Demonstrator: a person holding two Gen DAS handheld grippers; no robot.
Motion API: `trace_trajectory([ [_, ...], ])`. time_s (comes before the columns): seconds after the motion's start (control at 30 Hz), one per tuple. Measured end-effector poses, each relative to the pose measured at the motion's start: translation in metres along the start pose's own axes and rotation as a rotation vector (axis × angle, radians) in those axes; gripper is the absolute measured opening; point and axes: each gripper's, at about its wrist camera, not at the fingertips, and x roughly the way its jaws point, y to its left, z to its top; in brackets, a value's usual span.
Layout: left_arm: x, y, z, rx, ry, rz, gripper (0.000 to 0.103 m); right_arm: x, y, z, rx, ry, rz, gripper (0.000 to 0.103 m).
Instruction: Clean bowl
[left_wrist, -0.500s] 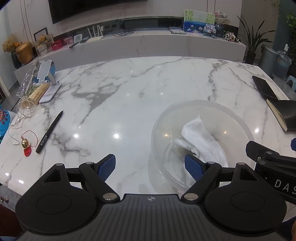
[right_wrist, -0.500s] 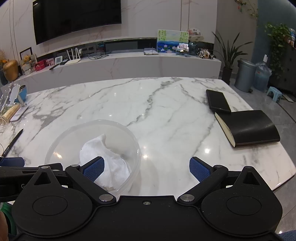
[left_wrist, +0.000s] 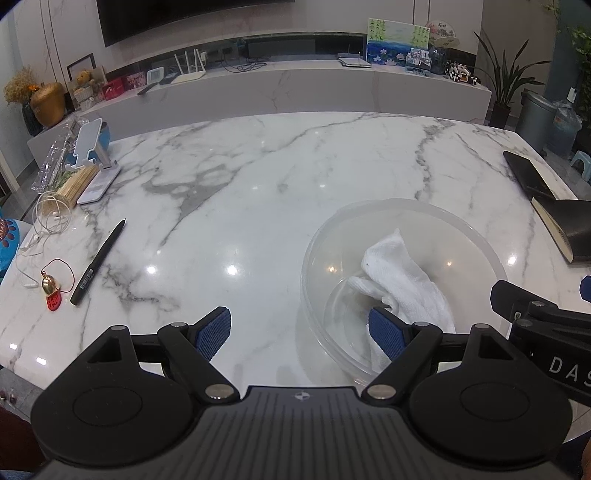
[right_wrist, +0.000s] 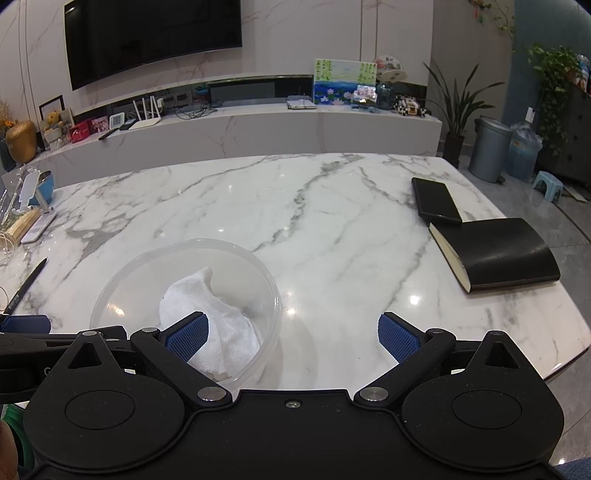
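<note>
You have barely started: the clear plastic bowl (right_wrist: 184, 295) sits near the marble table's (right_wrist: 332, 229) front edge with the white cloth (right_wrist: 210, 317) loose inside, ungripped. Your left gripper (left_wrist: 299, 328) and right gripper (right_wrist: 291, 336) both gape wide, empty; all wiping remains

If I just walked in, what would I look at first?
Probably the see-through bowl near the front of the marble table, with a crumpled white cloth lying inside it. Both grippers, left and right, are open just in front of it, holding nothing. Off to the right lies a thick black notebook.
</note>
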Motion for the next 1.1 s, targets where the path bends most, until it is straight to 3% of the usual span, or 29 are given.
trace_trajectory([
  [1.1,0.0008,0.0019,0.001,-0.003,0.001,-0.007,0.081,0.0,0.0001,-0.0022,0.003,-0.002,-0.001,0.099],
])
